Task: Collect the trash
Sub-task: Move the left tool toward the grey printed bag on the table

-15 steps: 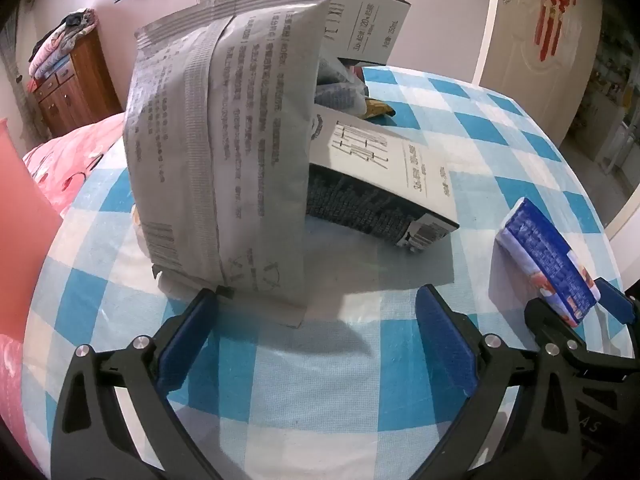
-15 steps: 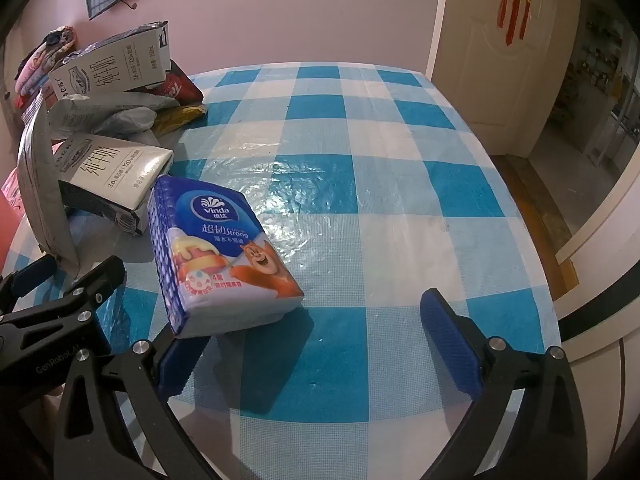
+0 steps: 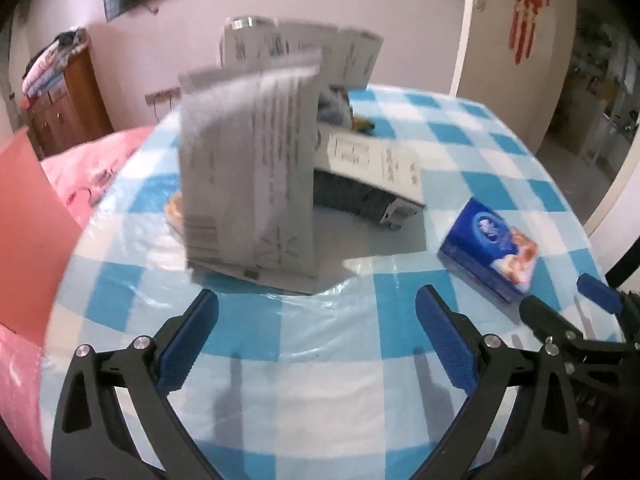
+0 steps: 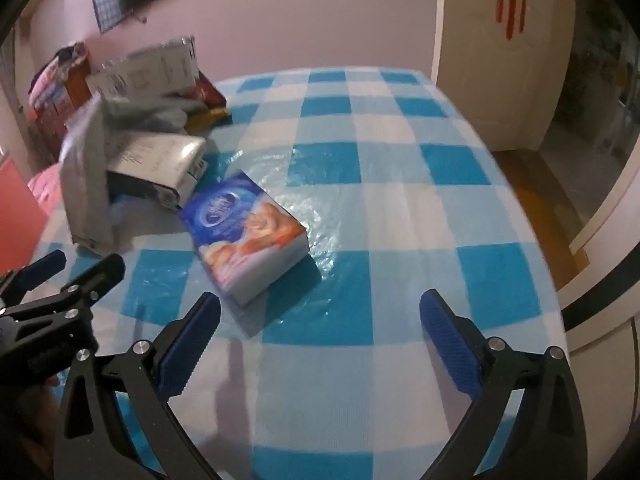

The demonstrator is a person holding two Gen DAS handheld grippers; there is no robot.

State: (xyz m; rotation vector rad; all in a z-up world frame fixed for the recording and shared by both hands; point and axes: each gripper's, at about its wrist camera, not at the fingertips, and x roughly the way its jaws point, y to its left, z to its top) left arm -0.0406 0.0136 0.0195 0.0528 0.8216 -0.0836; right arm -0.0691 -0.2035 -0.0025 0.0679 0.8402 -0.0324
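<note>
- Left wrist view:
  - The left gripper (image 3: 316,312) is held over the checked tablecloth (image 3: 340,380), angled down; its fingers are spread wide with nothing between them.
  - The grey bag (image 3: 248,184) is taken as the landmark. It stands upright just ahead of the open fingers, propped against the pile behind it, which is probably why it stays up.
  - A flat carton (image 3: 372,160) lies behind and to the right of the bag; a second carton (image 3: 296,48) rises behind the bag's top edge. The trash is bunched at that end of the table, so it looks stacked for pickup.
  - The blue tissue pack (image 3: 490,248) lies well to the right of the bag, on its own.
  - Part of the right gripper is seen at the lower right edge, beside the tissue pack.
  - The picture is blurred, so print on the bag cannot be read.
- Right wrist view:
  - The right gripper (image 4: 320,320) is also angled down, fingers wide apart and empty.
  - The tissue pack (image 4: 248,236) lies flat just ahead of the left-hand finger, to the right of the grey bag (image 4: 86,196).
  - The left gripper (image 4: 60,276) is seen at the left edge, below the bag.
  - Judgement: each gripper seems lined up on its own item, bag for left, tissue pack for right; nothing has been gripped yet.
</note>
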